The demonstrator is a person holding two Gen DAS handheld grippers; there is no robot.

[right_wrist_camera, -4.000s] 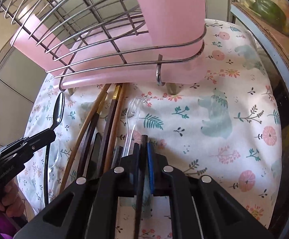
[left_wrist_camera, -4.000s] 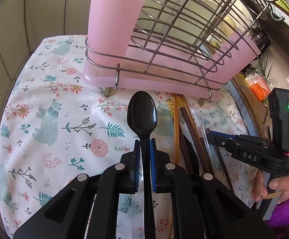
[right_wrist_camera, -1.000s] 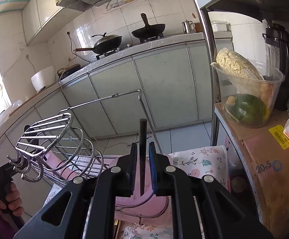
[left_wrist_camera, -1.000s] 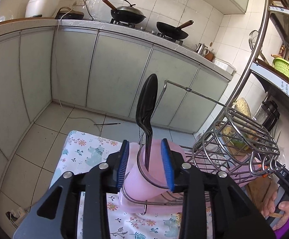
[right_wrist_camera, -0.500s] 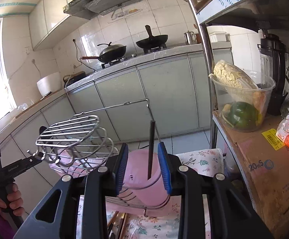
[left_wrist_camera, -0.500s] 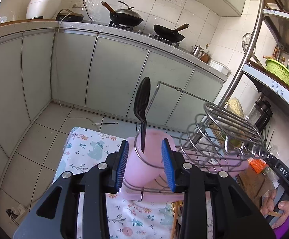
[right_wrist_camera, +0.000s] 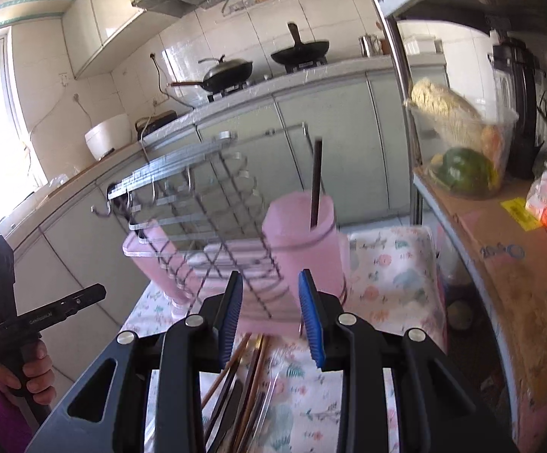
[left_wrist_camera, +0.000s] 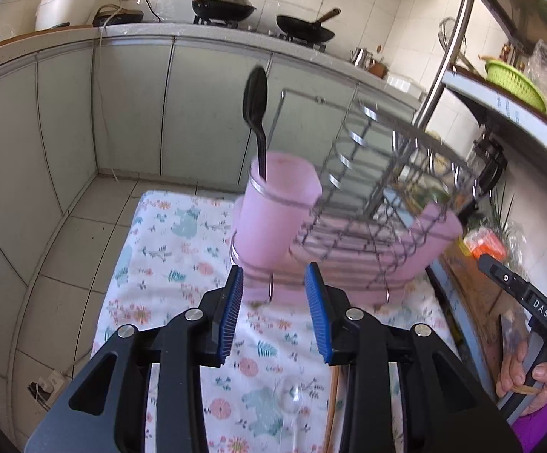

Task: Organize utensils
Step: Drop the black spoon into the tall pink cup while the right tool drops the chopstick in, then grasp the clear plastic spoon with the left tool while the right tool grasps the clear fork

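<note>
A black spoon [left_wrist_camera: 255, 102] stands bowl-up in the left pink cup [left_wrist_camera: 279, 211] of a wire utensil rack [left_wrist_camera: 379, 173]. A dark chopstick [right_wrist_camera: 315, 185] stands in the right pink cup [right_wrist_camera: 303, 241]. My left gripper [left_wrist_camera: 274, 313] is open and empty, drawn back in front of the left cup. My right gripper [right_wrist_camera: 271, 313] is open and empty in front of the right cup. Several brown chopsticks [right_wrist_camera: 243, 370] and a clear plastic spoon [left_wrist_camera: 290, 402] lie on the floral cloth [left_wrist_camera: 168, 264] below the grippers.
The rack stands on a small cloth-covered table. A metal shelf post [right_wrist_camera: 398, 56] and a cardboard box [right_wrist_camera: 507, 264] with a bowl of vegetables [right_wrist_camera: 462, 151] stand to the right. Kitchen counter with woks [left_wrist_camera: 224, 3] lies behind. Tiled floor drops off at left.
Both grippers have pulled back and down from the cups, staying open. Half a second ago they were closer to the spoon and the chopstick; a second ago the right one was still shut.
</note>
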